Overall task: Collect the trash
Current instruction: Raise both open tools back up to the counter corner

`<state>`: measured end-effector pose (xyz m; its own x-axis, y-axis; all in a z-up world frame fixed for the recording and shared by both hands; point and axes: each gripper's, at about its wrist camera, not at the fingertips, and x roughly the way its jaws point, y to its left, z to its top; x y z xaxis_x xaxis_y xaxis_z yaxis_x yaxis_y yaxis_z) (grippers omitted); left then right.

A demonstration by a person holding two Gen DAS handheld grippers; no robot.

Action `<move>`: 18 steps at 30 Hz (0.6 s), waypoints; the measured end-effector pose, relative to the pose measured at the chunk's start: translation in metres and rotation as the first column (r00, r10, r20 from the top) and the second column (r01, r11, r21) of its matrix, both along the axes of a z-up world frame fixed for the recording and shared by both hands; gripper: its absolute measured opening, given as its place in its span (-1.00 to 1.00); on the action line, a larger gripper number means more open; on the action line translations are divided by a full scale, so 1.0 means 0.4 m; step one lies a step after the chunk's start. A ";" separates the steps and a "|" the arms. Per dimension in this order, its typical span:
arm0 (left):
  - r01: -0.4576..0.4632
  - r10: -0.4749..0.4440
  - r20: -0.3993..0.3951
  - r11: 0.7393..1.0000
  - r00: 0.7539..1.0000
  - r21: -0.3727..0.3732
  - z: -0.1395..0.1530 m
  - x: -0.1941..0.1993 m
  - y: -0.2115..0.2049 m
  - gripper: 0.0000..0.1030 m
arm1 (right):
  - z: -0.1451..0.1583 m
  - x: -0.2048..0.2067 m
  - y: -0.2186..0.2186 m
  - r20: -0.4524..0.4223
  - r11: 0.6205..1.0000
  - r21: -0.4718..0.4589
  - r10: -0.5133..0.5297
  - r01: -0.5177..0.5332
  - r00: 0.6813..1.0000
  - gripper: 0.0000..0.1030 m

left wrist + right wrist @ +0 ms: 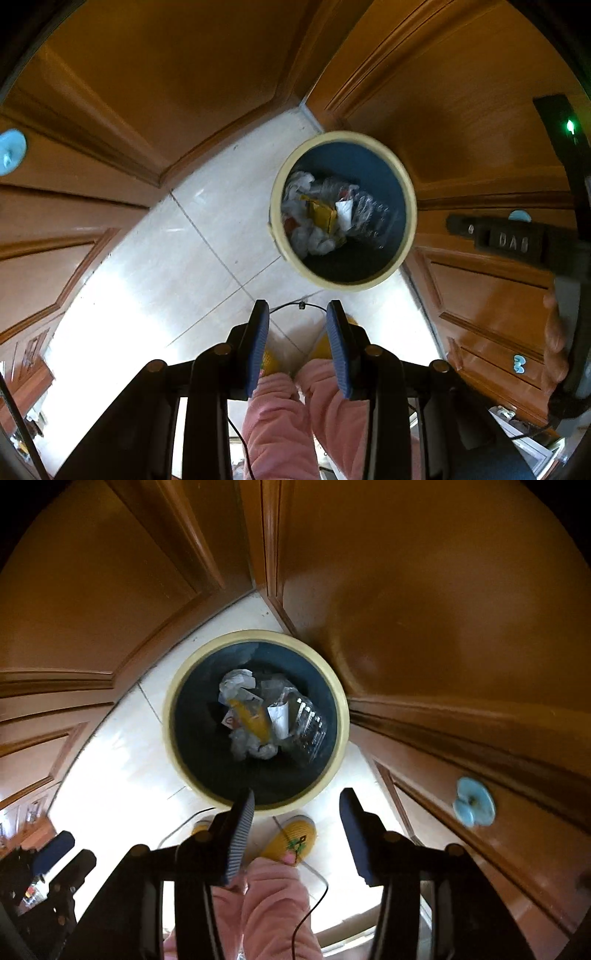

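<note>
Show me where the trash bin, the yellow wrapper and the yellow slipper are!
trash bin [171, 716]: right wrist view, cream rim, left side.
yellow wrapper [255, 722]: right wrist view, its middle.
yellow slipper [295, 836]: right wrist view, toe top.

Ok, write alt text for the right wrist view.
Looking straight down, the right gripper hangs open and empty over a cream-rimmed bin holding crumpled paper, a yellow wrapper and clear plastic. The bin stands on pale tiles between wooden cabinets.
</note>
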<state>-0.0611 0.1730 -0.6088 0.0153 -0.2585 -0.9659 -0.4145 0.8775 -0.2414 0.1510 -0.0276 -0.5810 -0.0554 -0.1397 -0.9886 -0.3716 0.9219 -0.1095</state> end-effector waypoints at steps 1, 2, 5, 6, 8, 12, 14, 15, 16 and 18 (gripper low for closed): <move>0.003 -0.003 0.010 1.000 1.000 0.002 0.016 0.004 -0.003 -0.41 | 0.007 0.001 0.004 0.003 1.000 0.004 -0.002 0.002 1.000 -0.06; 0.002 -0.002 0.016 1.000 1.000 0.001 0.027 0.008 -0.008 -0.41 | 0.027 -0.008 -0.002 0.006 1.000 0.014 0.000 0.000 1.000 -0.06; 0.004 -0.004 0.040 1.000 0.999 -0.001 0.072 0.015 -0.015 -0.41 | 0.086 -0.037 -0.017 0.013 0.999 0.051 -0.004 0.004 1.000 -0.07; 0.006 -0.006 0.050 1.000 0.999 0.000 0.090 0.017 -0.017 -0.41 | 0.103 -0.045 -0.021 0.018 0.998 0.062 -0.007 0.005 1.000 -0.06; 0.012 -0.012 0.067 1.000 0.998 0.003 0.127 0.018 -0.020 -0.41 | 0.138 -0.067 -0.026 0.030 0.997 0.076 -0.009 0.007 1.000 -0.07; 0.028 -0.030 0.098 0.999 0.995 0.018 0.212 0.015 -0.029 -0.40 | 0.222 -0.113 -0.041 0.060 0.993 0.121 -0.015 0.008 0.998 -0.07; 0.041 -0.044 0.117 0.999 0.992 0.028 0.269 0.009 -0.038 -0.39 | 0.274 -0.137 -0.054 0.078 0.989 0.148 -0.025 0.013 0.997 -0.06; 0.047 -0.050 0.123 0.998 0.991 0.033 0.289 0.006 -0.042 -0.36 | 0.300 -0.149 -0.060 0.085 0.986 0.163 -0.032 0.018 0.996 -0.07; 0.057 -0.061 0.136 0.998 0.989 0.040 0.324 0.003 -0.049 -0.32 | 0.332 -0.162 -0.067 0.090 0.983 0.181 -0.041 0.024 0.995 -0.07; 0.073 -0.080 0.157 0.996 0.984 0.049 0.385 -0.002 -0.064 -0.26 | 0.381 -0.179 -0.080 0.104 0.979 0.202 -0.056 0.034 0.993 -0.06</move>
